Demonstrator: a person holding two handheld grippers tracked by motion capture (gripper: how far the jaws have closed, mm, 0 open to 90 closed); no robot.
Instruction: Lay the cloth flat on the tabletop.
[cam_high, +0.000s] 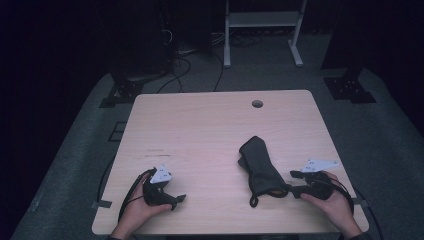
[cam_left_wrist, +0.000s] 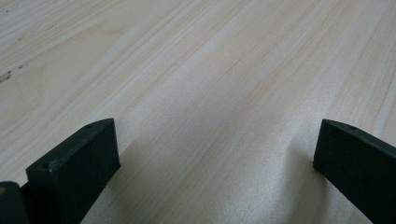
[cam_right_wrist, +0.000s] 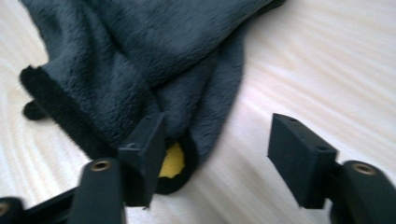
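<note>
I see the dark grey fleece mitten (cam_high: 260, 170) at lower right of centre on the pale wooden worktop (cam_high: 200, 130), long axis running from upper left to its cuff at lower right. My right gripper (cam_right_wrist: 217, 156) has its fingers spread at that cuff; the left gripper (cam_left_wrist: 215, 161) rests with fingers apart.

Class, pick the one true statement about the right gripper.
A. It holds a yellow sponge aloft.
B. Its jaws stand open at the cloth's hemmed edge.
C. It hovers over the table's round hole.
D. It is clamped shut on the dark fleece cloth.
B: the right gripper has its jaws apart, one at the hem of the dark fleece cloth, the other over the bare table.
</note>
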